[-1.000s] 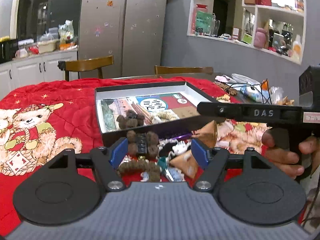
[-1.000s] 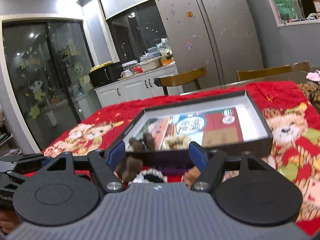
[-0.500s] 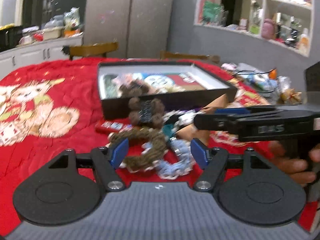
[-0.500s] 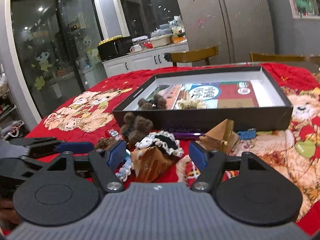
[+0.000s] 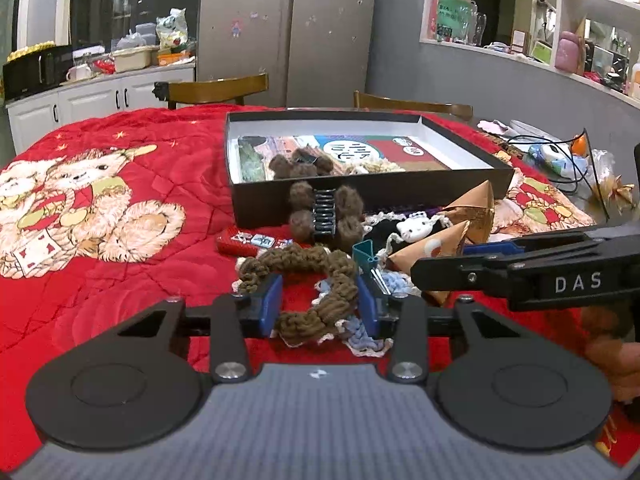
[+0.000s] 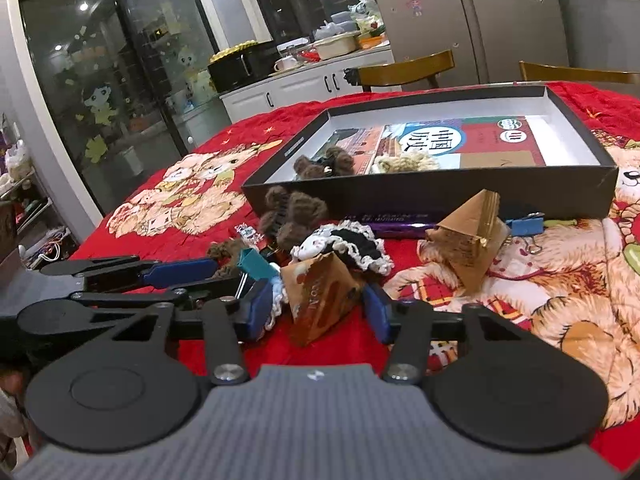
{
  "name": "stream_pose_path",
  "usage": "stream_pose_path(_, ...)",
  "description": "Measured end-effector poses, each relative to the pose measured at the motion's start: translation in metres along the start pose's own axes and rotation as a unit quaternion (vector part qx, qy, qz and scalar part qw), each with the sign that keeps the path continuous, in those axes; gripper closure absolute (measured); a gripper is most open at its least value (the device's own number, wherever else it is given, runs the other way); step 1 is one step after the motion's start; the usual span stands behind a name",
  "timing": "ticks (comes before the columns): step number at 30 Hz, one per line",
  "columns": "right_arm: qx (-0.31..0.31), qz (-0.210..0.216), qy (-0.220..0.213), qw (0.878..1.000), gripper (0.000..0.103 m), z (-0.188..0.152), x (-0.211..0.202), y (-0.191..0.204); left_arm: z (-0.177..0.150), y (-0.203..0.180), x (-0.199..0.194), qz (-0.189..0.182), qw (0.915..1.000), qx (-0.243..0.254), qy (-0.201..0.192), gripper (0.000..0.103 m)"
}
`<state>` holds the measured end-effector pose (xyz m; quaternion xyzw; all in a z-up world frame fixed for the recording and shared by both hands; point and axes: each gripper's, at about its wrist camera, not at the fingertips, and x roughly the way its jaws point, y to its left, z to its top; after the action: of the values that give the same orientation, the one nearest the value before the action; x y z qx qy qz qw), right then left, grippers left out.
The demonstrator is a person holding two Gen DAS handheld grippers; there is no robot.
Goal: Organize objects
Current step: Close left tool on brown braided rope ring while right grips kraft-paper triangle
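My left gripper (image 5: 320,306) is low over the red quilt, its jaws closing. Its blue pads touch both sides of a brown crocheted scrunchie (image 5: 308,276) that lies on the cloth. My right gripper (image 6: 318,310) is also closing, with a brown paper pyramid packet (image 6: 320,300) between its pads; a sliver of room shows at the left pad. Each gripper appears side-on in the other's view: the right gripper (image 5: 452,260) and the left gripper (image 6: 208,280). Behind stands the black box (image 5: 256,204), holding a booklet and some fuzzy pieces.
Between grippers and box lie a fuzzy brown hair clip (image 5: 324,216), a teal binder clip (image 5: 364,254), a cat-face crocheted piece (image 5: 412,230), a second paper packet (image 6: 472,240), a purple pen (image 6: 400,226) and a blue clip (image 6: 524,226). Wooden chairs stand beyond the table.
Both grippers have sunk toward the pile in front of the box and tipped downward. Their jaws have narrowed, the left around the scrunchie, the right around the paper packet.
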<state>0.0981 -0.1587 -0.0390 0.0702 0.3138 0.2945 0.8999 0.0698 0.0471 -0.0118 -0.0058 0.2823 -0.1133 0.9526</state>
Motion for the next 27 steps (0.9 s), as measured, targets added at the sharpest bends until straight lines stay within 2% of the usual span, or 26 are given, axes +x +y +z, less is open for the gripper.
stream_pose_path(4,0.009,0.000,-0.004,1.000,0.050,-0.001,0.000,-0.001,0.000,0.000,0.005,0.000,0.9999,-0.001,0.012,0.061)
stream_pose_path(7,0.020,0.003,-0.004,1.000,0.052,0.000,0.002,-0.005,0.000,-0.001,0.008,-0.001,0.9998,0.001,0.020,0.070)
stream_pose_path(9,0.025,0.004,-0.004,1.000,0.057,0.000,0.002,-0.006,0.000,-0.002,0.008,0.001,0.9998,0.001,0.019,0.075)
stream_pose_path(18,0.022,0.005,-0.006,1.000,0.066,0.001,0.000,-0.005,0.000,0.002,0.001,0.022,0.9997,-0.012,-0.002,0.080)
stream_pose_path(27,0.009,0.016,-0.018,1.000,0.067,0.002,-0.006,-0.001,0.000,0.005,-0.003,0.023,0.9993,-0.022,-0.017,0.080)
